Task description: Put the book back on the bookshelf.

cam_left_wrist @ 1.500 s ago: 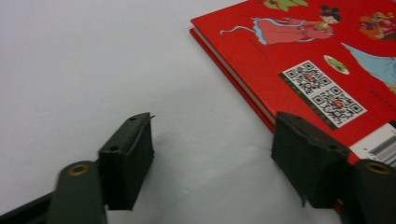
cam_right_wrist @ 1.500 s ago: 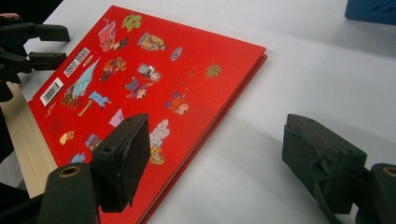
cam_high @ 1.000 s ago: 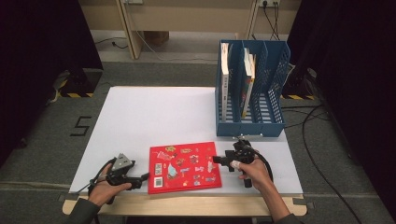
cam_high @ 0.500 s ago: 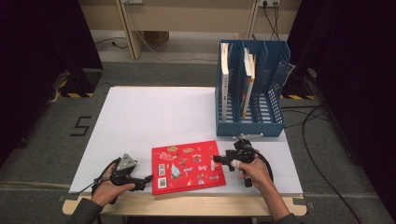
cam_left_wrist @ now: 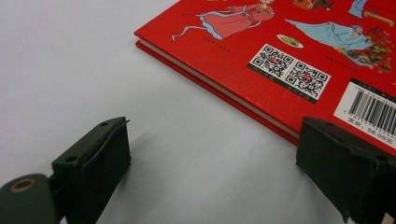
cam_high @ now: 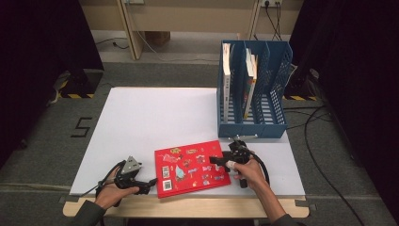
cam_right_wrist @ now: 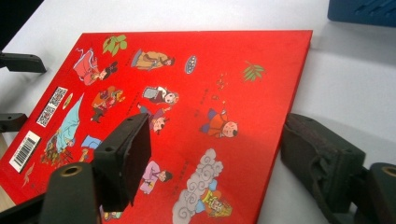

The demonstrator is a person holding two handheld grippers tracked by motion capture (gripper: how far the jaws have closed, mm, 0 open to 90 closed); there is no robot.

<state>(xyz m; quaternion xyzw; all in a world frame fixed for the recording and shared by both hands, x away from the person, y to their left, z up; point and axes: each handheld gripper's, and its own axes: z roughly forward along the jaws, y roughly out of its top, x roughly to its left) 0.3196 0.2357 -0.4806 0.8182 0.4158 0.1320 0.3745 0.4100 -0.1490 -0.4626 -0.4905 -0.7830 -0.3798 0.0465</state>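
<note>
The red picture book (cam_high: pixel 193 168) is lying flat at the table's (cam_high: pixel 155 117) near edge. Both grippers are standing open — the left gripper (cam_left_wrist: pixel 212 163) beside its corner, the right gripper (cam_right_wrist: pixel 217 158) straddling its edge. Better to be closing squarely on the edge before lifting — toward the blue file rack (cam_high: pixel 251 125), likely.

A blue file rack (cam_high: pixel 270 120) stands upright at the far right of the white surface (cam_high: pixel 155 117), its compartments open toward me. A white-spined book (cam_high: pixel 227 80) leans in the leftmost slot, and two more books (cam_high: pixel 249 80) stand in the next one. Cables (cam_high: pixel 324 117) trail across the grey floor (cam_high: pixel 42 141), where a black "5" (cam_high: pixel 81 127) is marked at left.
</note>
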